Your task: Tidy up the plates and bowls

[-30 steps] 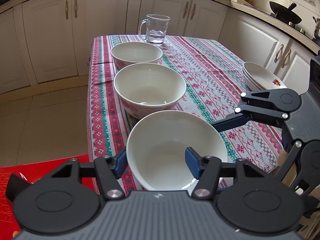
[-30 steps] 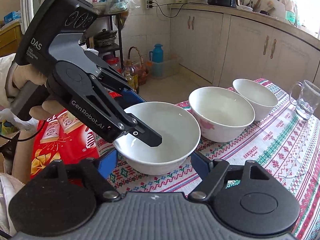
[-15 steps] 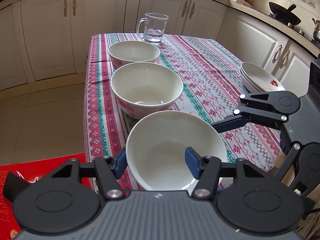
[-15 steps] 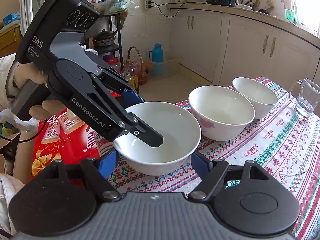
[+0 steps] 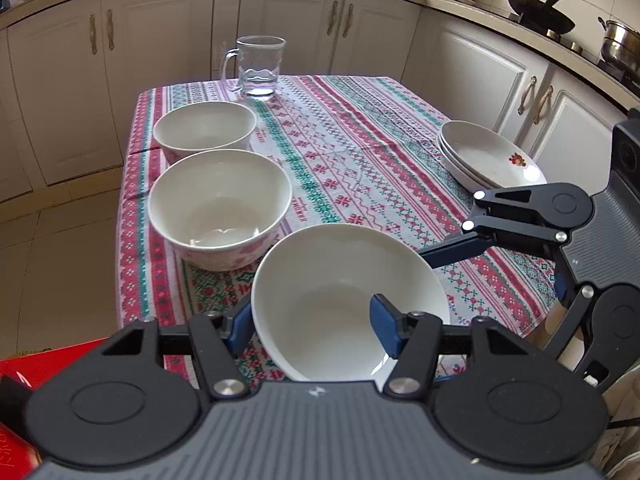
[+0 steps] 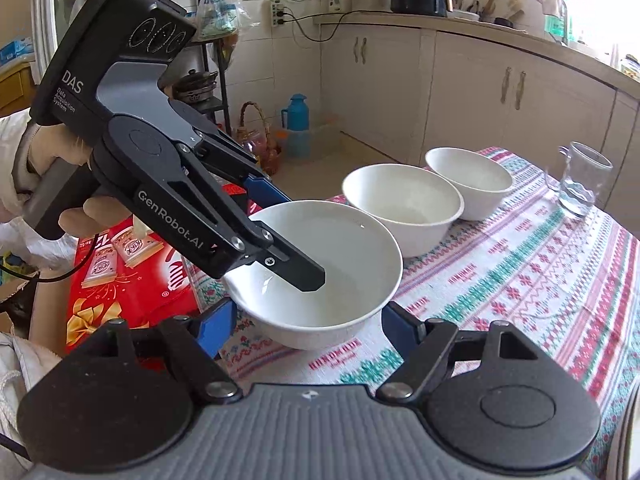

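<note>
Three white bowls stand in a row along the table's left side. My left gripper (image 5: 312, 322) straddles the near rim of the nearest bowl (image 5: 340, 280), one finger inside and one outside; its jaws look shut on the rim, and the bowl is tilted. The same bowl (image 6: 344, 240) shows in the right wrist view with the left gripper (image 6: 280, 232) on its rim. My right gripper (image 6: 306, 322) is open, its fingers either side of the bowl's near wall. The middle bowl (image 5: 220, 200) and the far bowl (image 5: 204, 130) stand behind. A stack of white plates (image 5: 488, 158) lies at right.
A glass mug (image 5: 258, 66) stands at the table's far end. The patterned tablecloth (image 5: 360, 152) covers the table. White cabinets surround the table. A red box (image 6: 120, 272) lies on the floor by the table's near corner.
The nearest bowl has lifted and tilted a little in my left gripper and both views have shifted slightly. The right gripper stays open beside it.
</note>
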`<action>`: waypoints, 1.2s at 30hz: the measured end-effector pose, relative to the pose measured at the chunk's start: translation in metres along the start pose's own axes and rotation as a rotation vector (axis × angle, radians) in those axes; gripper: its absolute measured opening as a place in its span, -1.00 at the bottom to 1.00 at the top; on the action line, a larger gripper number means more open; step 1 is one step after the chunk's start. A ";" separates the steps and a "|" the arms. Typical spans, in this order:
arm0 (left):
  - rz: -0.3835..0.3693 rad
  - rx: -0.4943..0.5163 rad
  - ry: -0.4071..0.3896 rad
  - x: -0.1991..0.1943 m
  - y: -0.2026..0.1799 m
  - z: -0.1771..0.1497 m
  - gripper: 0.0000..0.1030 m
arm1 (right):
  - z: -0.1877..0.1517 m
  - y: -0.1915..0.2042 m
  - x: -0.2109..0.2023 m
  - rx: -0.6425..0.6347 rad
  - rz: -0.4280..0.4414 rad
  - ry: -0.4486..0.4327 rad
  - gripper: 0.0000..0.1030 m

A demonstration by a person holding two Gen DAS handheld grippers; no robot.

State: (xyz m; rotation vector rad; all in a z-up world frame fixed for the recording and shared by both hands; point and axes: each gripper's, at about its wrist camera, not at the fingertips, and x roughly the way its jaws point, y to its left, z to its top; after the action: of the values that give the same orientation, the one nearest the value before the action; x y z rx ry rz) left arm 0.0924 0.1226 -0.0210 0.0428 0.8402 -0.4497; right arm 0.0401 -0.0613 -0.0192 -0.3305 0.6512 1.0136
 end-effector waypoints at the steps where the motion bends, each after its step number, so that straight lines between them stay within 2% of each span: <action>1: -0.006 0.007 0.001 0.003 -0.004 0.002 0.15 | -0.002 -0.002 -0.004 0.006 -0.007 -0.002 0.61; 11: -0.087 0.086 -0.003 0.035 -0.038 0.030 0.15 | -0.027 -0.030 -0.038 0.080 -0.106 -0.004 0.61; 19: -0.120 0.128 0.000 0.058 -0.054 0.045 0.15 | -0.040 -0.048 -0.049 0.124 -0.163 0.002 0.61; 36: -0.144 0.121 0.003 0.078 -0.062 0.051 0.15 | -0.050 -0.060 -0.055 0.162 -0.197 0.014 0.61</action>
State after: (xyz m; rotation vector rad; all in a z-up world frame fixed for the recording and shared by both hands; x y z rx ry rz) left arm 0.1491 0.0272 -0.0349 0.0949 0.8212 -0.6358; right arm 0.0546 -0.1556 -0.0248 -0.2540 0.6952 0.7661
